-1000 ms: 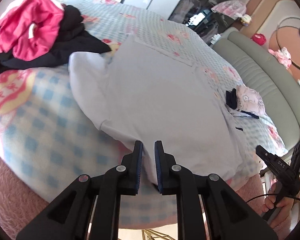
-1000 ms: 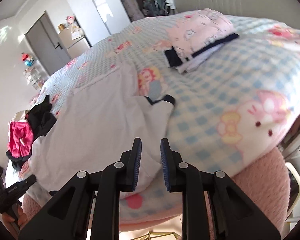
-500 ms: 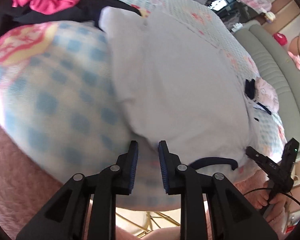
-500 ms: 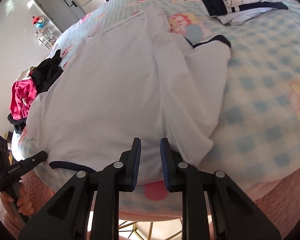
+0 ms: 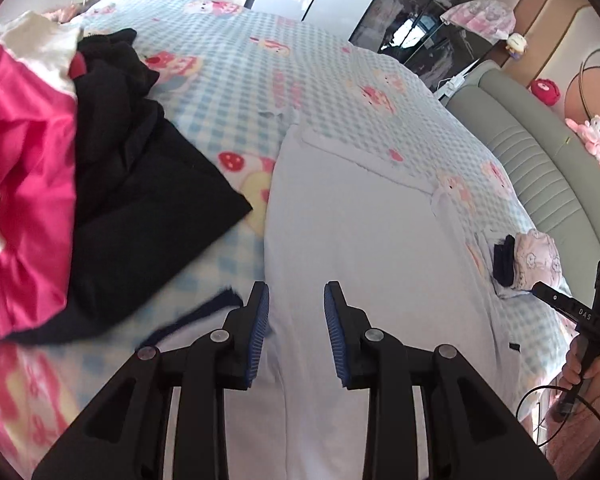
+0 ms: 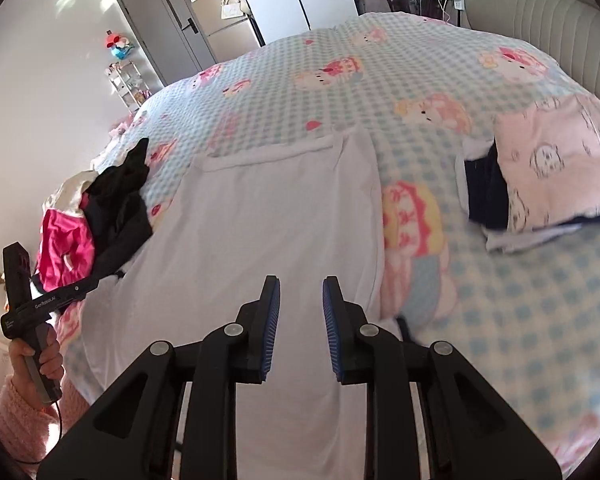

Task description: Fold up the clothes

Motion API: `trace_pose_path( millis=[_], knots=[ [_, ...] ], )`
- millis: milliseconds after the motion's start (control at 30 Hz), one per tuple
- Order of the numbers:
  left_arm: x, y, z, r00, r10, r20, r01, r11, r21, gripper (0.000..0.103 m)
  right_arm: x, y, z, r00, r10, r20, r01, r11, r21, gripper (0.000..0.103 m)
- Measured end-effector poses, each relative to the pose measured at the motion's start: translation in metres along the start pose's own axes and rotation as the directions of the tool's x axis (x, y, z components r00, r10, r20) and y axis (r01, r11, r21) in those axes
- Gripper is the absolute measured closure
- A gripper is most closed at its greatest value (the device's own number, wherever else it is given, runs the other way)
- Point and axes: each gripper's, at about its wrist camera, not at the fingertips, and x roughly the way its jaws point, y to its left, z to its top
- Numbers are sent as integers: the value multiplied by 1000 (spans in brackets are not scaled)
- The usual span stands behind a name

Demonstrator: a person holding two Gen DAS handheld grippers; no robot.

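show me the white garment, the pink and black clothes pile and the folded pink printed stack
white garment (image 5: pixel 356 240), left wrist view, middle of its flat cloth
clothes pile (image 5: pixel 132 184), left wrist view, black part
folded stack (image 6: pixel 556 168), right wrist view, top pink printed piece

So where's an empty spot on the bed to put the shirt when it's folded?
The far half of the checked blanket beyond the white shirt is bare. A narrow strip lies between the shirt and the folded pink pile. The left edge is crowded with the black and pink clothes heap.
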Motion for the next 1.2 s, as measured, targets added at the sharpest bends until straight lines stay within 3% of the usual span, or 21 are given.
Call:
trace_pose_path(
  millis=[300, 333, 367, 433, 467, 500, 533, 667, 833, 967, 1100, 1133, 1167, 1200],
  knots=[
    [89, 21, 72, 996, 61, -64, -61, 998, -6, 72, 153, -30, 109, 986, -111, -125, 107, 994, -37, 80],
    [97, 23, 81, 995, 68, -66, -68, 998, -3, 72, 169, -35, 118, 983, -121, -137, 118, 993, -27, 74],
    [105, 25, 90, 995, 76, -67, -76, 997, -1, 71, 184, -40, 126, 980, -131, -147, 130, 991, -18, 56],
    [120, 29, 109, 995, 77, -65, -78, 997, -1, 71, 208, -48, 138, 979, -124, -159, 125, 992, -4, 45],
    [127, 30, 118, 995, 76, -65, -77, 997, -4, 71, 218, -52, 142, 980, -107, -166, 110, 994, 5, 51],
    [134, 32, 126, 995, 75, -66, -75, 997, -6, 71, 225, -55, 143, 979, -106, -175, 107, 994, 0, 65],
    [141, 31, 133, 995, 72, -63, -72, 997, -2, 71, 232, -57, 142, 976, -118, -182, 117, 993, -15, 88],
    [169, 27, 152, 997, 43, -62, -42, 999, 21, 71, 234, -59, 133, 973, -169, -156, 157, 984, -88, 94],
    [194, 12, 165, 992, -88, -88, 93, 994, 57, 66, 212, -77, 134, 971, -226, -71, 222, 973, -60, 99],
    [208, 0, 166, 981, -162, -109, 169, 983, 65, 60, 212, -93, 137, 972, -219, -89, 219, 976, -13, 99],
    [232, -14, 166, 974, -147, -170, 165, 982, 93, 59, 213, -96, 137, 985, -148, -88, 149, 989, 9, 97],
    [234, -20, 167, 980, -112, -161, 134, 983, 126, 65, 212, -98, 138, 990, -119, -80, 121, 992, 25, 91],
    [234, -26, 166, 987, -68, -144, 92, 982, 165, 91, 210, -99, 139, 994, -81, -70, 85, 995, 44, 80],
    [232, -31, 166, 992, -21, -124, 46, 979, 200, 96, 207, -99, 140, 997, -51, -63, 55, 997, 56, 76]
  ],
)
